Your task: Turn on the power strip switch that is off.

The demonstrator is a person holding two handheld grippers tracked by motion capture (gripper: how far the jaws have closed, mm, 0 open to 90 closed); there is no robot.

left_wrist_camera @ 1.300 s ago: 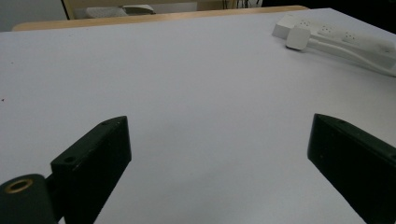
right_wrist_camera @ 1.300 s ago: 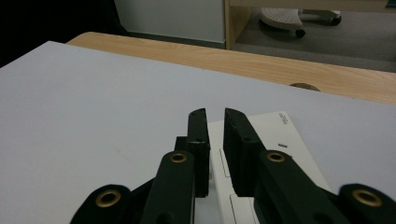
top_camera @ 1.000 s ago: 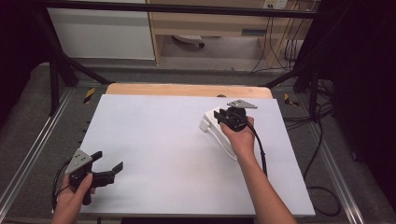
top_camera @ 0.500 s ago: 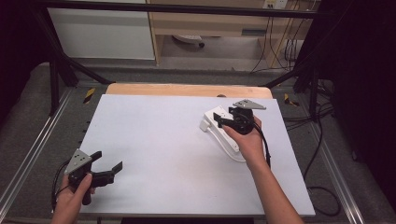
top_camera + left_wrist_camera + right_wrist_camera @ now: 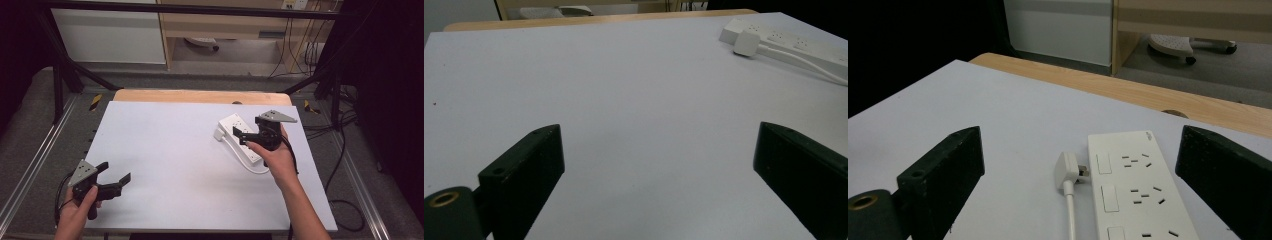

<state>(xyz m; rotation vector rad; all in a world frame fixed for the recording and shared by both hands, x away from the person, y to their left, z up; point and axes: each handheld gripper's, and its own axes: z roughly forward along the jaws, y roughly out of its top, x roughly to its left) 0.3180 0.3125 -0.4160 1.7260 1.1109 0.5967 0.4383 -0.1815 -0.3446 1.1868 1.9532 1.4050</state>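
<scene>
A white power strip [image 5: 246, 142] lies on the white table [image 5: 170, 150] at the right, also seen in the right gripper view [image 5: 1135, 185]. Its white plug [image 5: 220, 134] [image 5: 1066, 170] rests on the table beside the strip's far end, prongs turned toward the strip, with the cable [image 5: 1069, 215] trailing back. My right gripper [image 5: 241, 136] [image 5: 1087, 147] hovers just above the strip; its jaws have just been opening and now stand wide apart, pressing on nothing. My left gripper [image 5: 115, 171] [image 5: 661, 142] is open over bare table at the near left corner.
The table's wooden far edge [image 5: 200, 96] shows behind the white surface. Metal rails [image 5: 30, 170] run along both sides. Black cables [image 5: 345, 200] hang to the floor at the right. From the left gripper view the strip [image 5: 794, 45] lies far off at the upper right.
My right gripper drew back from the plug end of the strip, to the right and slightly up, and its jaws spread wide. The left gripper stayed still.
</scene>
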